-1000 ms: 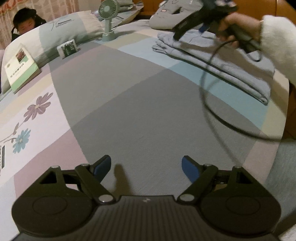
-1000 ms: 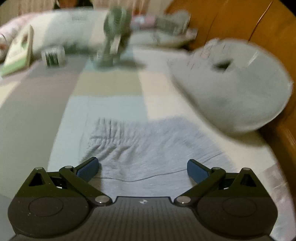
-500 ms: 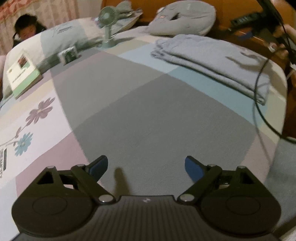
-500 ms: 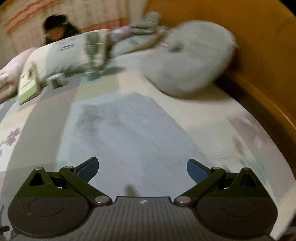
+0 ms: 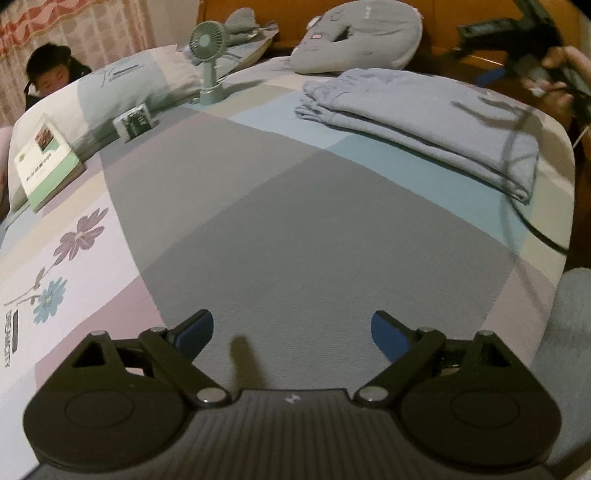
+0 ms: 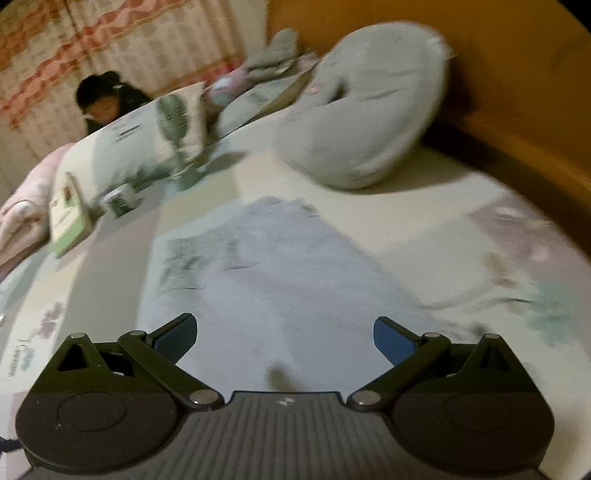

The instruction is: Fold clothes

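the folded grey-blue garment (image 5: 424, 122) is lying on the bed (image 5: 295, 221), beside the grey cushion (image 5: 362, 33). the left gripper (image 5: 291, 332) and right gripper (image 6: 284, 336) are hanging released, jaws gripping nothing. the fold is looking finished; next is probably fetching another piece.

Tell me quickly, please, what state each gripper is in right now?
Left gripper: open, nothing between its fingers, over bare bedspread.
Right gripper: open, holding nothing, above the folded grey-blue garment.
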`<state>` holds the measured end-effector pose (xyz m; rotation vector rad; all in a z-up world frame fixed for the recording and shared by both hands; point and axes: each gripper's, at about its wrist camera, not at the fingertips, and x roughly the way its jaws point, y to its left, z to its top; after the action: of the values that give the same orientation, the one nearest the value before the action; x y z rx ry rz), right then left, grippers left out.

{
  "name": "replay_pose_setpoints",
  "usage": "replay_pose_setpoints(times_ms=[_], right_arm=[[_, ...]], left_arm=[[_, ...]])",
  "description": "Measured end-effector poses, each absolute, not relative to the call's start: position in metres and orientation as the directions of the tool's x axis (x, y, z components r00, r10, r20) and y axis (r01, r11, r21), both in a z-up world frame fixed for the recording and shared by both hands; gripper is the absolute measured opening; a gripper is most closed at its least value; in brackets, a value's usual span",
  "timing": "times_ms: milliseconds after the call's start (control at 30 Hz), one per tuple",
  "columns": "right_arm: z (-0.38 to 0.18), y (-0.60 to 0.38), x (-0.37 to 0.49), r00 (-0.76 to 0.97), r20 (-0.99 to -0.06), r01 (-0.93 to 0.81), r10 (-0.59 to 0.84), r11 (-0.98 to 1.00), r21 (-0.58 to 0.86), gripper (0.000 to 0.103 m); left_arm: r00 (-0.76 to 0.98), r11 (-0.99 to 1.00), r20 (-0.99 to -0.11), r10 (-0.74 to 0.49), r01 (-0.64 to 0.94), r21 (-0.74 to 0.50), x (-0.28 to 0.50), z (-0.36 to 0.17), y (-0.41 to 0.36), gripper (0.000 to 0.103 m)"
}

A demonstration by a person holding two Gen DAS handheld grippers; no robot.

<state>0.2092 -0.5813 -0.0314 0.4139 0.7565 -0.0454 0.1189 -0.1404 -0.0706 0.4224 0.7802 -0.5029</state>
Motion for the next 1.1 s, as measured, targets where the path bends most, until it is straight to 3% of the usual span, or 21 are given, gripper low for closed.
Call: replay_pose_setpoints(times_ms=[167,467,633,767,967,1100], right_arm=[[-0.066,-0.573,0.243,0.646,-0.758,0.253,0.090,0.912,0.324,0.103],[-0.046,-0.563,0.307,0.726,-0.678,0.209,0.116,0.902,0.377,0.103],[-0.083,-0.554,0.339,0.655,-0.753,0.251,0.062,0.922,0.294,0.103],[-0.069,-0.547,0.325,0.657,-0.751,0.243,0.067,0.924,0.295,0.103],[-0.047,-0.525,0.277,0.684,-0.706,0.122,0.184,0.925,0.359,0.103],[-0.065,-0.507,0.272,0.626,-0.761,0.101,0.169,0.950,0.294,0.103]], left_arm=[[0.596,0.804,-0.764,-0.246,0.566,0.183,0.123,-0.074,-0.133,0.092],[0.629,0.843,-0.747,-0.213,0.505,0.185,0.134,-0.070,-0.112,0.092],[0.614,0.845,-0.763,-0.204,0.504,0.180,0.136,-0.076,-0.107,0.092],[0.592,0.861,-0.772,-0.231,0.494,0.121,0.142,-0.075,-0.101,0.092],[0.599,0.856,-0.759,-0.256,0.505,0.109,0.140,-0.072,-0.105,0.092],[0.567,0.841,-0.773,-0.285,0.535,0.082,0.134,-0.070,-0.111,0.092]])
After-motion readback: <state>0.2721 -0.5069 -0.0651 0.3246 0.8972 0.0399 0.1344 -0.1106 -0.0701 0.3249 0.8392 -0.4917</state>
